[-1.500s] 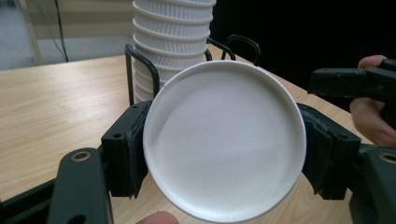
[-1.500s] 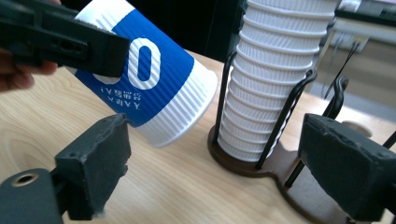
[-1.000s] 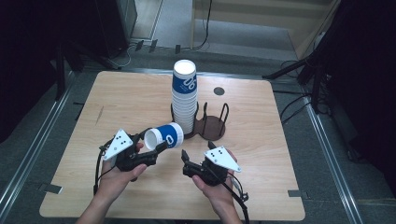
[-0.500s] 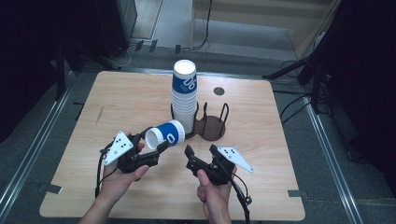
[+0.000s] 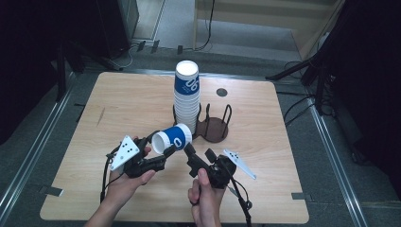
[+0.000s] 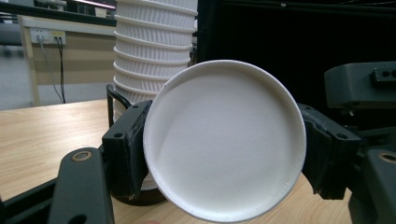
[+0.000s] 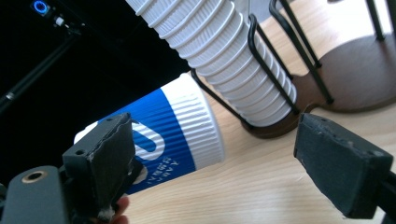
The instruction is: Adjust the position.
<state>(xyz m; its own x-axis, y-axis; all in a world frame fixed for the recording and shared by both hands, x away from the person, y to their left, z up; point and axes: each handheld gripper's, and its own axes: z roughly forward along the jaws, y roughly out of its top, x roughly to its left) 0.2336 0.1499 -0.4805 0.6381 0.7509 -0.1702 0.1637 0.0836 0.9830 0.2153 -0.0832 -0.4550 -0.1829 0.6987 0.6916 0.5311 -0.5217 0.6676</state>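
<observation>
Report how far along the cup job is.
Done: one blue-and-white paper cup is off the stack of cups in the wire holder, and lies sideways, clamped in the left gripper.
In hand: the right gripper sits beside that cup; its jaws have just been closing, with nothing between them.
Left: the second holder bay is bare; the cup's destination is unclear.
</observation>
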